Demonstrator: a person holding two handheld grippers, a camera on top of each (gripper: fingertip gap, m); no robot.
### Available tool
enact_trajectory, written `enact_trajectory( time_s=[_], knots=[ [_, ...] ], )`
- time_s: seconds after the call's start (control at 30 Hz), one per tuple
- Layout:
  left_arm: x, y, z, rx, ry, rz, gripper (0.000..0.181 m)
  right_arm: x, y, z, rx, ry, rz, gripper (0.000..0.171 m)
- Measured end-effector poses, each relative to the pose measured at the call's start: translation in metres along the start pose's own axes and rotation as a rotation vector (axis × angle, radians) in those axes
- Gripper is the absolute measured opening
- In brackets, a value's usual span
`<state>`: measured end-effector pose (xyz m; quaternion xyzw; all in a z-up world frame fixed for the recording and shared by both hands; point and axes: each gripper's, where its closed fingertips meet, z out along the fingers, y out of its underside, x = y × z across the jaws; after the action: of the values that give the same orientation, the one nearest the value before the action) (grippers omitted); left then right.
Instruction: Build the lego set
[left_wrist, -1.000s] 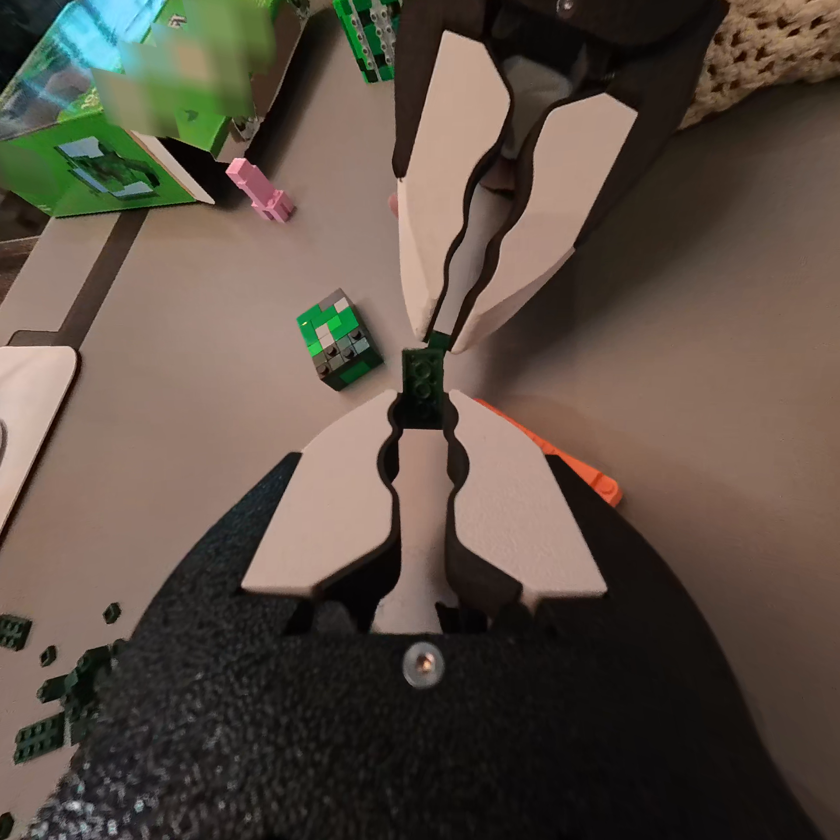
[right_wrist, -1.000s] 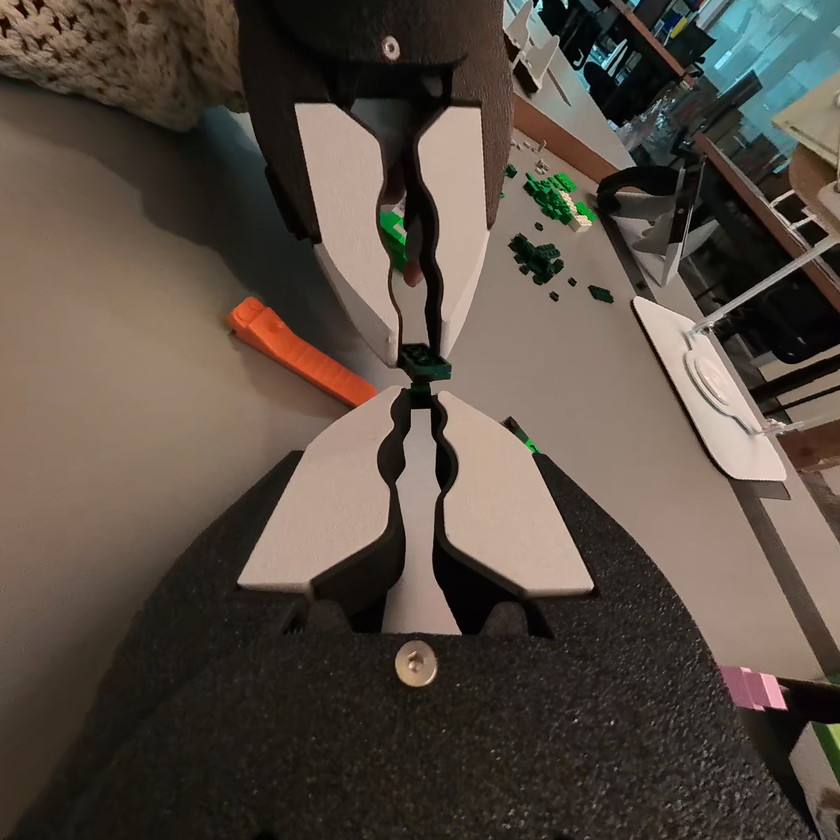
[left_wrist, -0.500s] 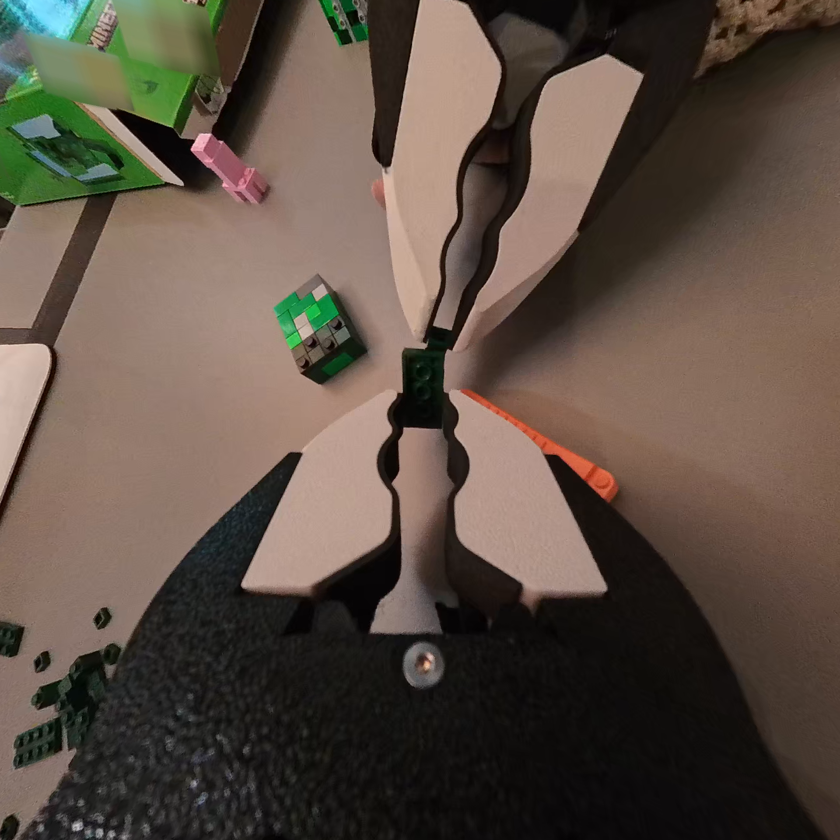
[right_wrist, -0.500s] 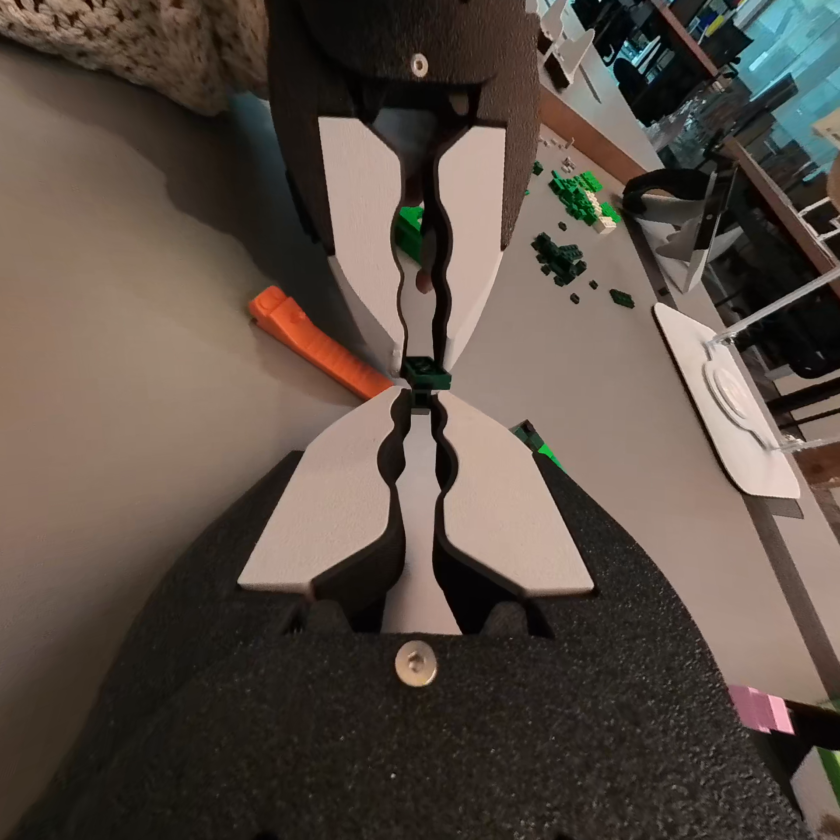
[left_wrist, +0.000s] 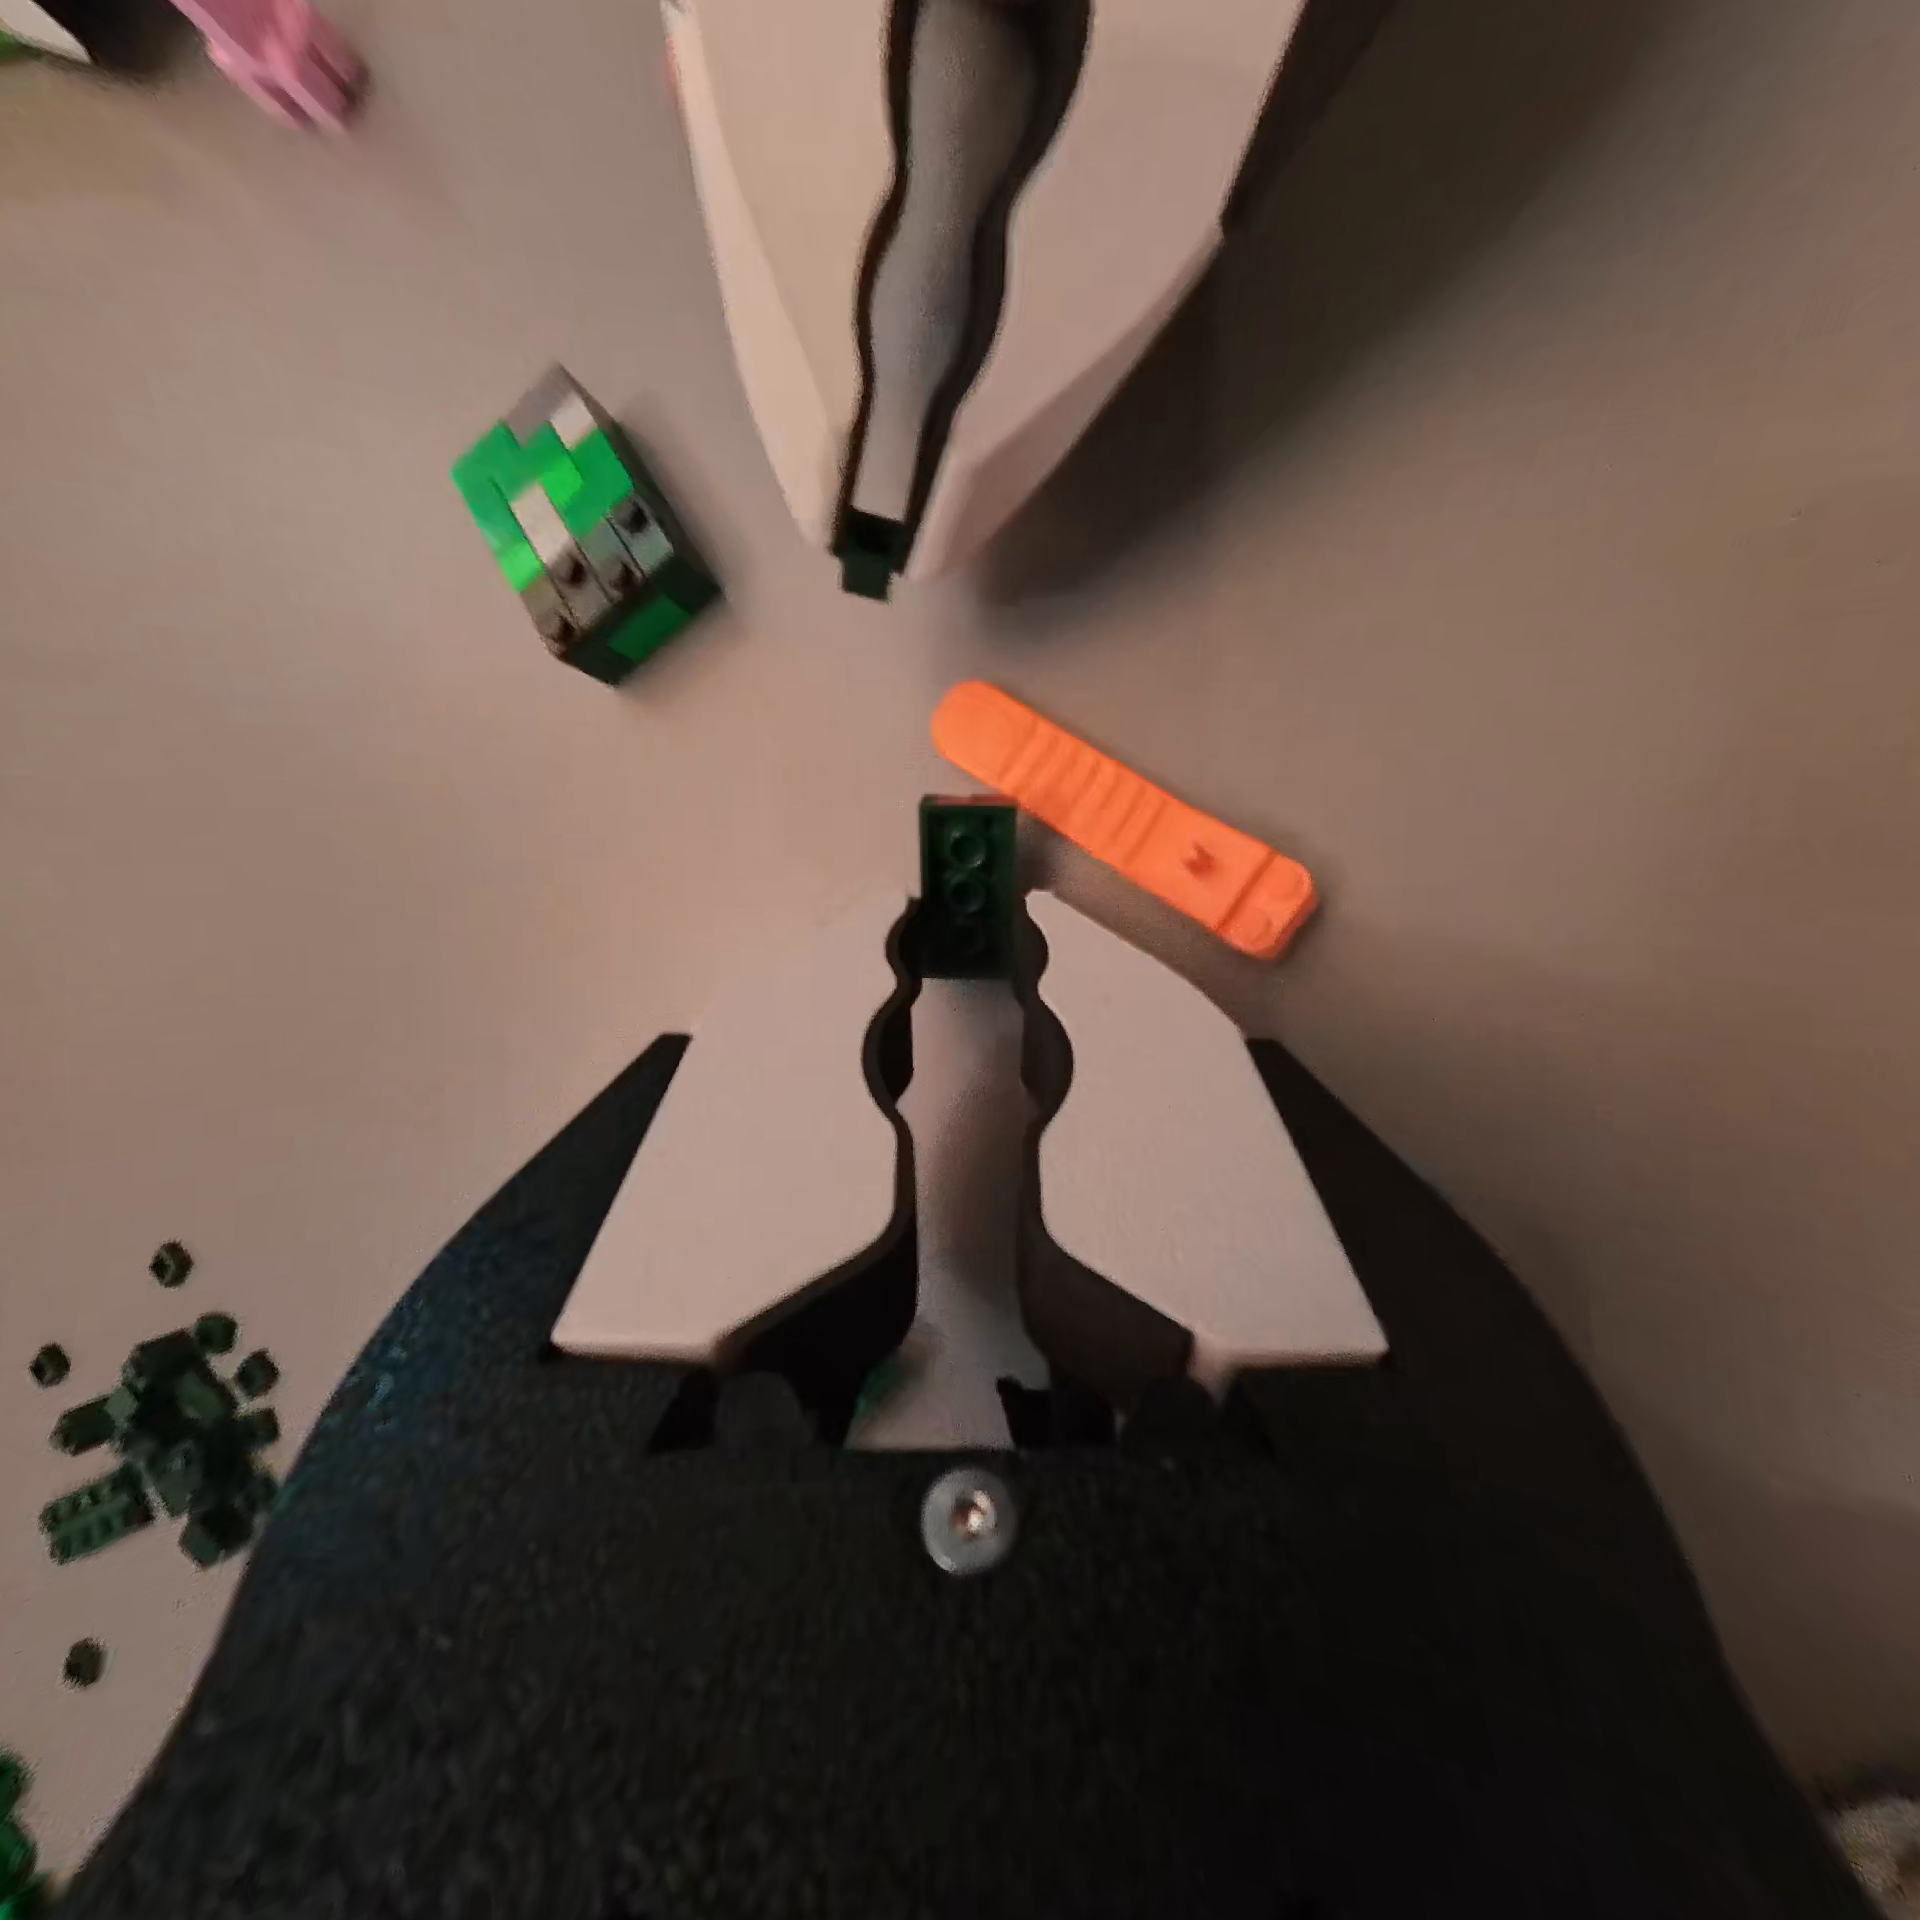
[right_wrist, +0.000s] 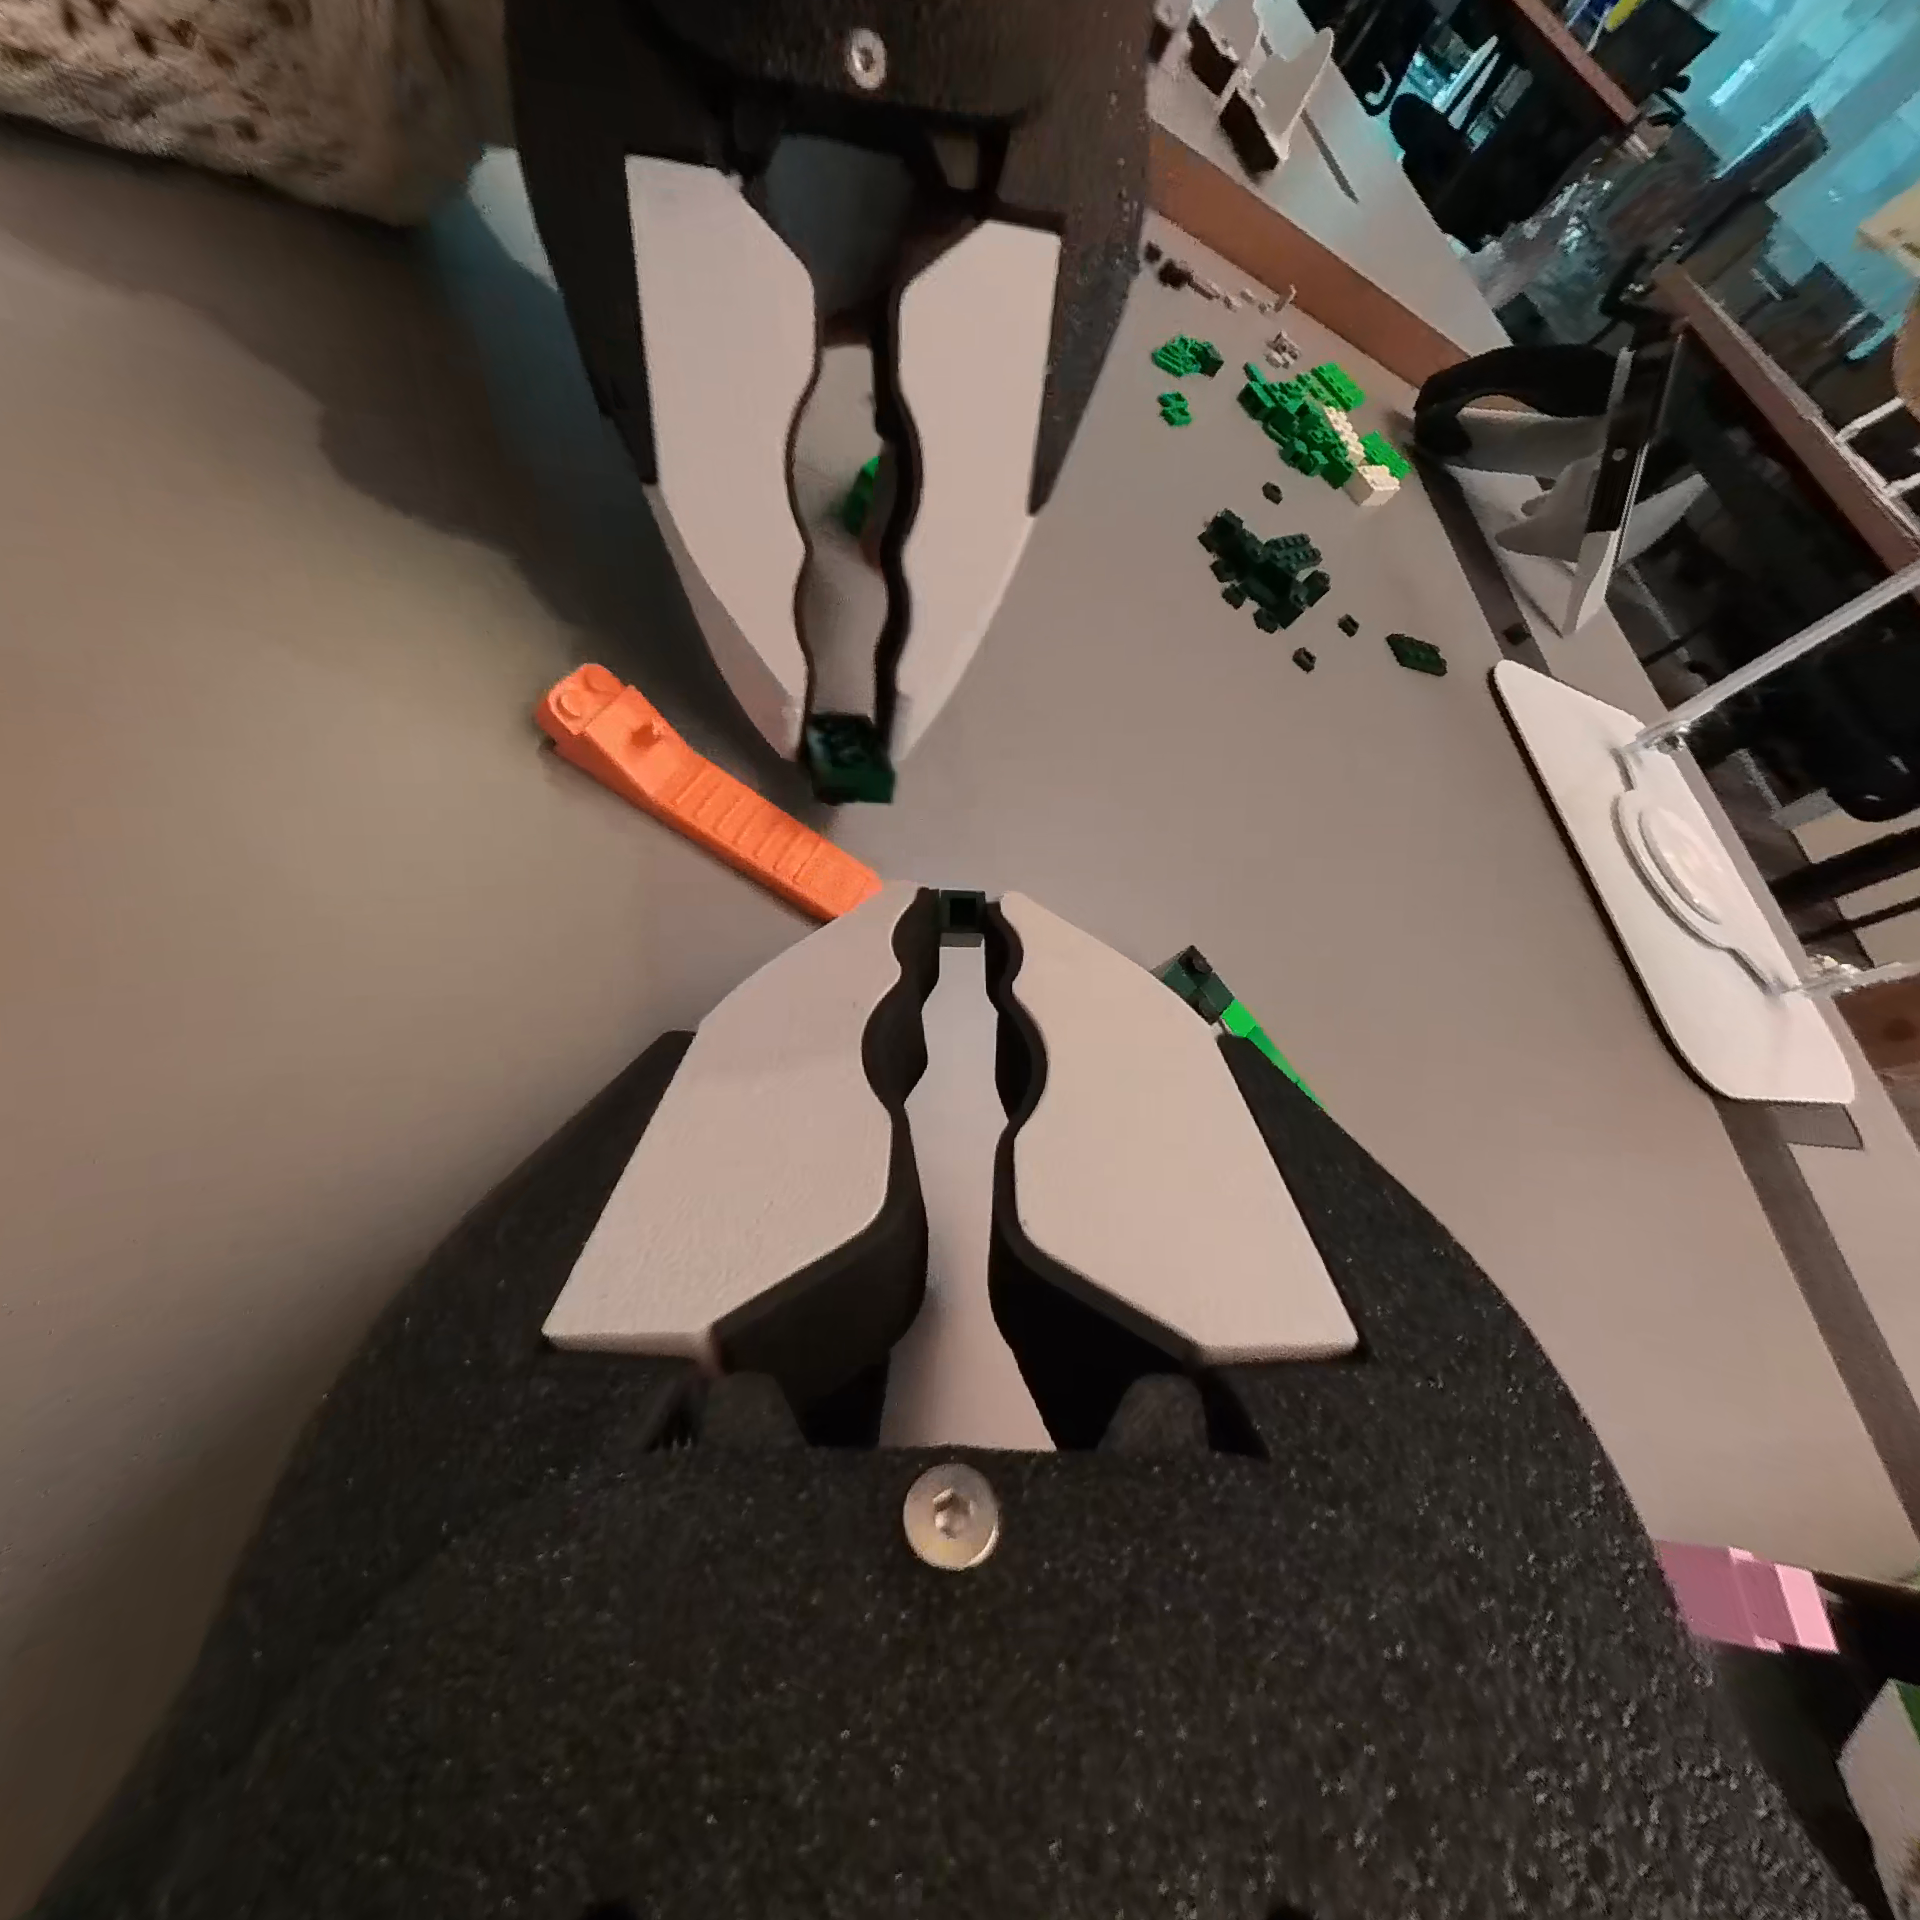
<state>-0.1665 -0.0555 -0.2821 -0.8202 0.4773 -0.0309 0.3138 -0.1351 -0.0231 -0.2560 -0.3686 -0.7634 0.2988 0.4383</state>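
My left gripper (left_wrist: 968, 914) is shut on a dark green plate (left_wrist: 966, 883) with a row of studs, held above the grey table. It also shows in the right wrist view (right_wrist: 850, 756). My right gripper (right_wrist: 958, 914) is shut on a small dark green piece (right_wrist: 958, 914); in the left wrist view it (left_wrist: 871, 561) faces mine with a gap between the two pieces. A built green and grey block (left_wrist: 582, 525) lies on the table to the left.
An orange brick separator (left_wrist: 1122, 821) lies on the table under the grippers. Loose dark green pieces (left_wrist: 156, 1444) lie at the lower left. A pink figure (left_wrist: 275, 57) lies at the top left. More green piles (right_wrist: 1309, 426) and a white board (right_wrist: 1662, 894) lie to the right. The tips of one gripper are about 6 centimetres away from the tips of the other.
The two grippers, which held their pieces together tip to tip, have pulled apart. Each still holds its own piece. The left wrist view now looks more steeply down.
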Motion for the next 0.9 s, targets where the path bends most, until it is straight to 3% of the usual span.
enact_trajectory(
  time_s=[0.23, 0.9],
  knots=[
    [0.008, 0.005, -0.003, -0.128, -0.039, 0.052, 0.017, 0.001, 0.004, 0.003, -0.034, 0.003, 0.002, 0.008],
    [0.015, -0.010, -0.001, -0.025, 0.013, 0.021, 0.017, -0.007, 0.007, 0.005, -0.066, -0.032, -0.040, 0.008]
  ],
)
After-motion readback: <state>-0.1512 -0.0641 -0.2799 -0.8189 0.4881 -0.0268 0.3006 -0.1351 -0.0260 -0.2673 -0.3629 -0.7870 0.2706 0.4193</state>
